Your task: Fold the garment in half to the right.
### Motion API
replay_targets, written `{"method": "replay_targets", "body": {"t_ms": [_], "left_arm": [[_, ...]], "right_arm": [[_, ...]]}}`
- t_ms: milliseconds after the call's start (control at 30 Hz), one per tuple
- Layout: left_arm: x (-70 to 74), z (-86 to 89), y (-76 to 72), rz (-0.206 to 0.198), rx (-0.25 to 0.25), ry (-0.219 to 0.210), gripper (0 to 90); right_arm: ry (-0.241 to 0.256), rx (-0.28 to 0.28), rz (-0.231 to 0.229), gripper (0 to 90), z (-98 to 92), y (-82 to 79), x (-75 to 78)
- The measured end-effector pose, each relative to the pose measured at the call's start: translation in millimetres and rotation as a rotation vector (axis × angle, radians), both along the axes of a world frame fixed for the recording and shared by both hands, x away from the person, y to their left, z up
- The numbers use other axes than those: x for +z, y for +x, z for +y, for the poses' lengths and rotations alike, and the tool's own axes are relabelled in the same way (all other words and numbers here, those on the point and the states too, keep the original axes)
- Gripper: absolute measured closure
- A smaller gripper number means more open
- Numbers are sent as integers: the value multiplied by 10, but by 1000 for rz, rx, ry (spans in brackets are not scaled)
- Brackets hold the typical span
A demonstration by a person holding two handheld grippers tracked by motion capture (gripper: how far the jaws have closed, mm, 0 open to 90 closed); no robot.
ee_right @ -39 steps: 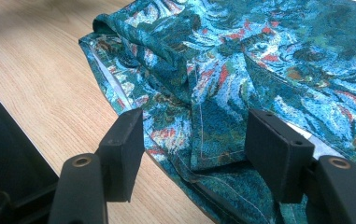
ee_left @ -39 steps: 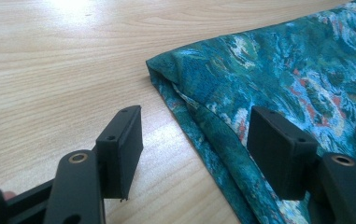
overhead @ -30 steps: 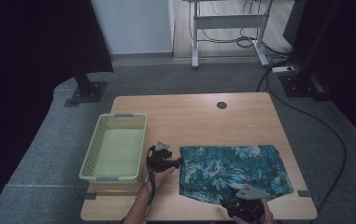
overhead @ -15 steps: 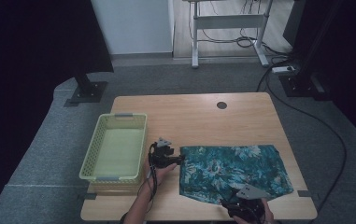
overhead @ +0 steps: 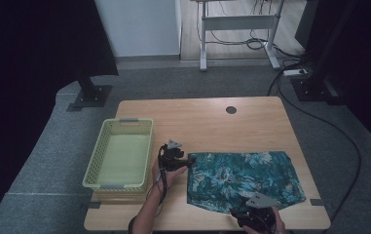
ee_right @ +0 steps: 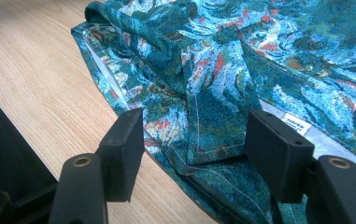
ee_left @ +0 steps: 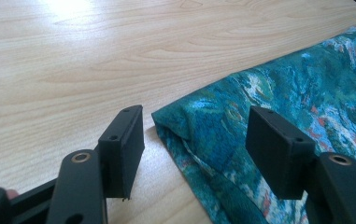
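A teal floral-print cloth (overhead: 244, 178) lies folded flat on the right half of the wooden table (overhead: 207, 124). My left gripper (overhead: 189, 161) is at the cloth's left far corner, open, its jaws straddling that corner (ee_left: 175, 116) just above the wood. My right gripper (overhead: 251, 214) is at the cloth's near edge, open, with a folded hem of the cloth (ee_right: 199, 130) between its jaws. A white label (ee_right: 297, 125) shows on the cloth near the right jaw.
A pale green plastic basket (overhead: 120, 153) stands empty on the table's left side, just left of my left hand. A round cable hole (overhead: 231, 110) sits near the far edge. The table's near edge (ee_right: 7, 140) runs close beside the right gripper.
My left gripper has crept slightly right toward the cloth's corner. The right gripper and the cloth have barely moved.
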State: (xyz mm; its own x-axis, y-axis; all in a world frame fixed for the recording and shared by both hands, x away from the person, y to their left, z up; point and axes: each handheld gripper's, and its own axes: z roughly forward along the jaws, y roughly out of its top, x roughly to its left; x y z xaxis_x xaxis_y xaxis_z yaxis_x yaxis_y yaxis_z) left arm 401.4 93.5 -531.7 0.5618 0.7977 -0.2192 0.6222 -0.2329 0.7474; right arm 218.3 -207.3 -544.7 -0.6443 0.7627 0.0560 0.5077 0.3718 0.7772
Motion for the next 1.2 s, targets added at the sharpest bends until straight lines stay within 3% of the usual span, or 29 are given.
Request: {"method": "replay_targets", "body": {"t_ms": [167,267,500,867,1000,1200], "left_arm": [[-23,-16,61,4,-6,17,374],[-32,-20,96,5,-5,0,384],[-70,-60,157,7,-9,9,392],[-155,-133,220,24,-25,43,403],[-169,-137,233,18,-20,32,407],[-189,-173,220,-15,-27,48,421]], "right_arm": [[-2,1,0,373,-1,-1,-1],[-1,0,-2,373,-9,0,2],[2,-7,-2,373,-32,-3,3],[-1,-9,-2,373,-39,-3,2],[-2,-9,-2,373,-39,-3,2],[-4,-8,-3,373,-28,-2,-2]]}}
